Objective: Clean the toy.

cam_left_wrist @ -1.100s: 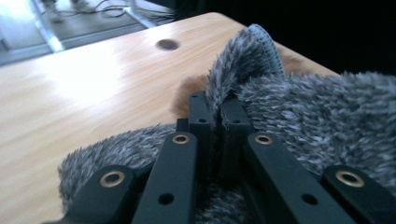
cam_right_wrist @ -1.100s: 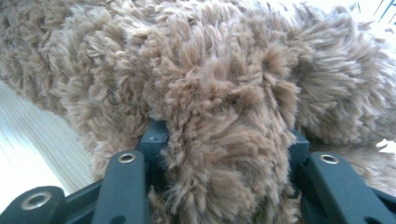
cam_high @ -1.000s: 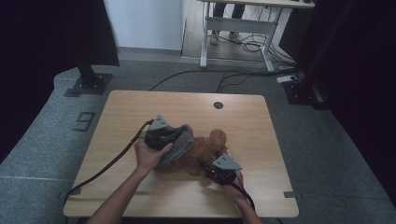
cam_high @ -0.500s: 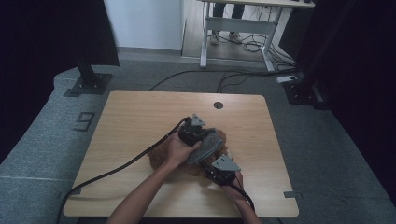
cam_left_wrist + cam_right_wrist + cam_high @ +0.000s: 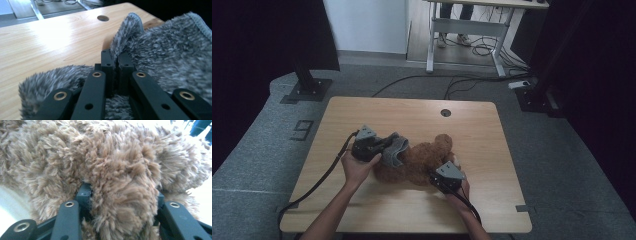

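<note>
Left tongs (image 5: 384,146) swung right over the bear (image 5: 422,162), then back left, pinched tight on the grey cloth (image 5: 394,150). Left gripper view shows the fold nipped between touching jaws above the desk (image 5: 50,37). Right tongs (image 5: 120,195), just closing further, clamp brown fur; the high view shows the bear mid-desk.

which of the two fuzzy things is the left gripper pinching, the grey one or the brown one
The grey fuzzy cloth: the left gripper has its fingers shut on a fold of it. The brown teddy bear sits in the right gripper.
</note>
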